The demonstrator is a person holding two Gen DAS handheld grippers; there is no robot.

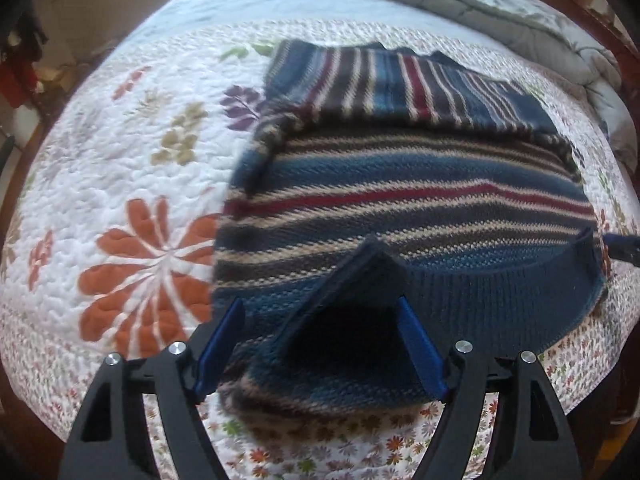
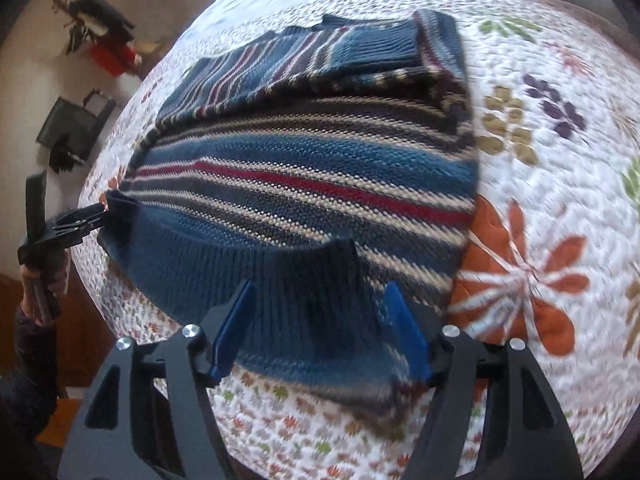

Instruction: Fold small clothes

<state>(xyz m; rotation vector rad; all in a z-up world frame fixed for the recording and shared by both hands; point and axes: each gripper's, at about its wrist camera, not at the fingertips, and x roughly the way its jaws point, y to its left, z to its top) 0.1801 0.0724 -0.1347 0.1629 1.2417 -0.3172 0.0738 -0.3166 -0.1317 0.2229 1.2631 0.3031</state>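
Left wrist view: the striped sweater (image 1: 400, 200) lies on the flowered quilt (image 1: 120, 184), sleeves folded across its top. The left gripper (image 1: 320, 344) stands apart, a raised fold of hem between its blue fingers (image 1: 224, 344), seemingly unpinched.

Right wrist view: the right gripper (image 2: 320, 328) is likewise apart around the hem; blur hides any contact.

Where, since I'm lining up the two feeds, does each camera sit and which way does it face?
Left wrist: on the left gripper, tilted down at the striped sweater on the quilt; its own blue fingers show.
Right wrist: on the right gripper, facing down at the sweater's hem; its own fingers, the left gripper and a hand show.
Shared: sweater and quilt.
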